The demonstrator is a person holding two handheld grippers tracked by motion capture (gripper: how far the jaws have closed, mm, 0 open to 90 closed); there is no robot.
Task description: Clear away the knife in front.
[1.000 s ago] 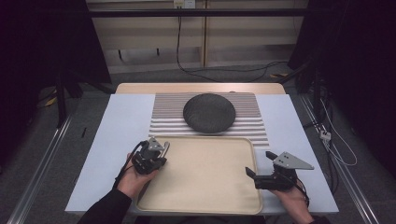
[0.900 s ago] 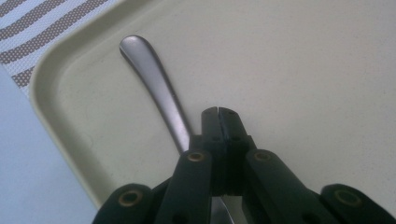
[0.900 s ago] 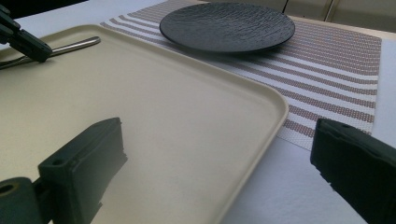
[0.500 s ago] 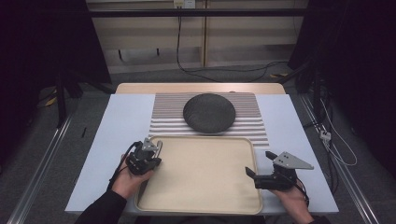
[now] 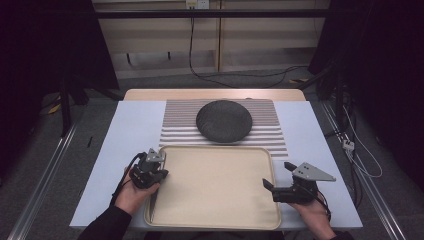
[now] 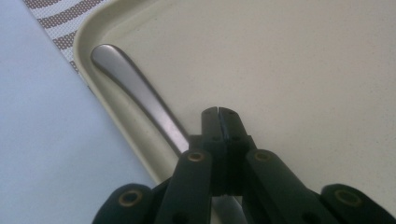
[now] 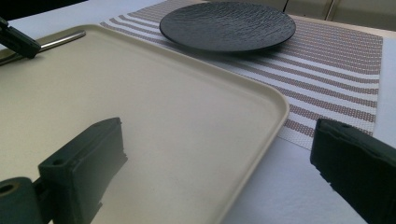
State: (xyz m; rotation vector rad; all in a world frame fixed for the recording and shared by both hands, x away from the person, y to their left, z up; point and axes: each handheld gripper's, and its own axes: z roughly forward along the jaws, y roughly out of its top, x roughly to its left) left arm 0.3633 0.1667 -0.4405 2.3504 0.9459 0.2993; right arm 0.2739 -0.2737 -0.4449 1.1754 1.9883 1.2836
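Pale table [image 5: 125, 130], beige tray [image 5: 220, 210], no legible writing; left gripper [image 6: 218, 112] jaws pressed together; right gripper [image 7: 219, 163] jaws spread

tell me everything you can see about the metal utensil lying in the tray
The metal utensil is a slim, brushed silver handle with a rounded end, lying flat inside the beige tray along its left rim, near the far left corner. Its working end is hidden under the left gripper, whose jaws are closed just above it; whether they touch it cannot be told.

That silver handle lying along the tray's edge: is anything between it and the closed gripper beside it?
Nothing visible. The left gripper, jaws shut, sits right beside the metal handle lying along the inside of the tray rim; whether they touch is unclear.
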